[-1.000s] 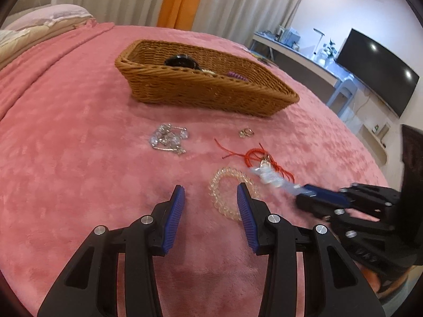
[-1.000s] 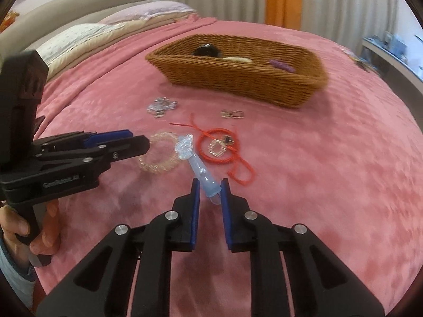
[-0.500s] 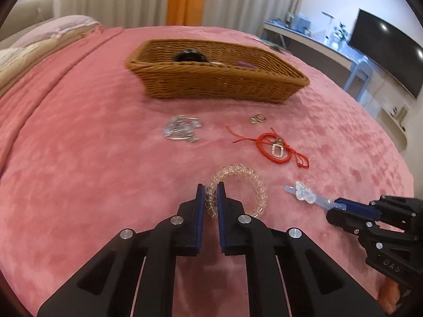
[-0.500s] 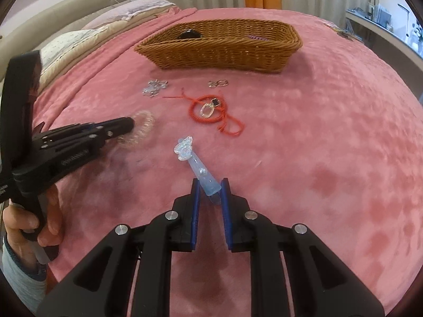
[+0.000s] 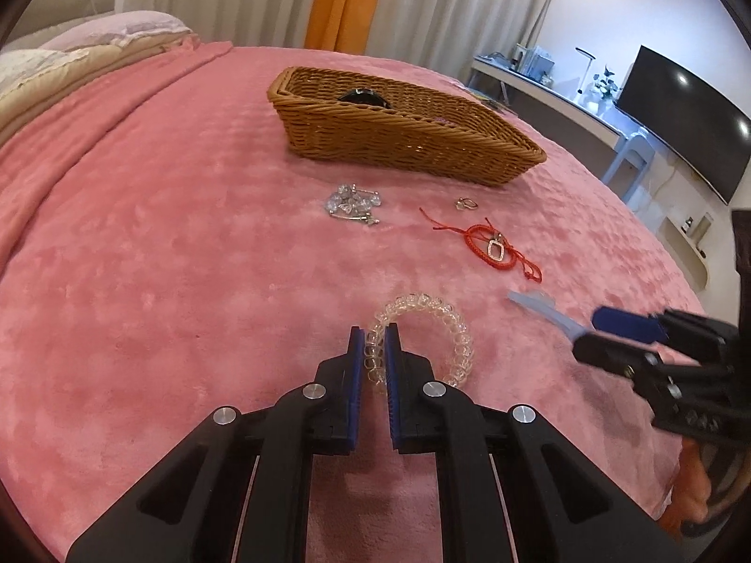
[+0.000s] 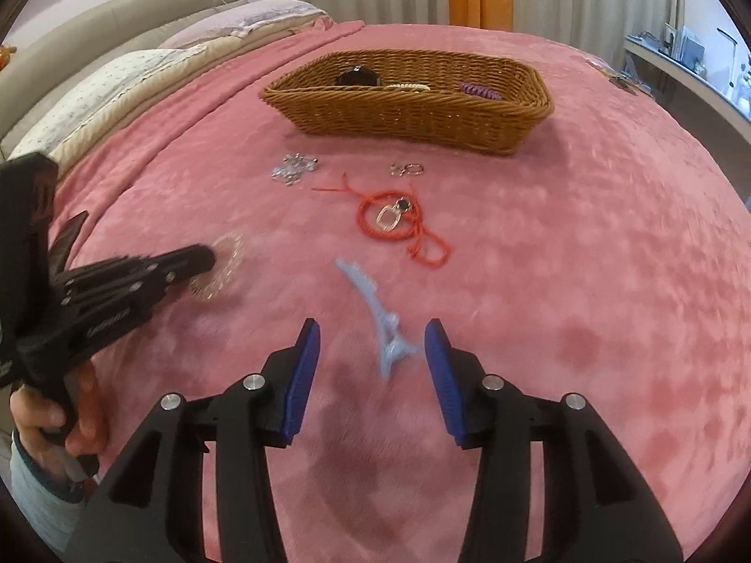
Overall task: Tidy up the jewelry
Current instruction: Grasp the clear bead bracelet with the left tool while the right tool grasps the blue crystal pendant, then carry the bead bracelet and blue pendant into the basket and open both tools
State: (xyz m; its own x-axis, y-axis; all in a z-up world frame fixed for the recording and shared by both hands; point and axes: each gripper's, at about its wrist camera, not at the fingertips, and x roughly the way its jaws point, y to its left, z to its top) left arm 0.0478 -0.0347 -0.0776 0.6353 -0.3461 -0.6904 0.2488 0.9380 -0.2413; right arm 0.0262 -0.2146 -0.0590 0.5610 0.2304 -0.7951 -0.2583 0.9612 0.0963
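With my left claw (image 5: 374,352) clamped on the clear bead bracelet (image 5: 425,338) lying near me, and my right claw (image 6: 373,352) opening around the blue hair clip (image 6: 375,314), next I'd carry the bracelet to the far wicker basket (image 5: 399,140).

Black right gripper (image 6: 372,349) with 2 blue pads, silver screws; seemingly pale-blue sleeve (image 6: 35,492).
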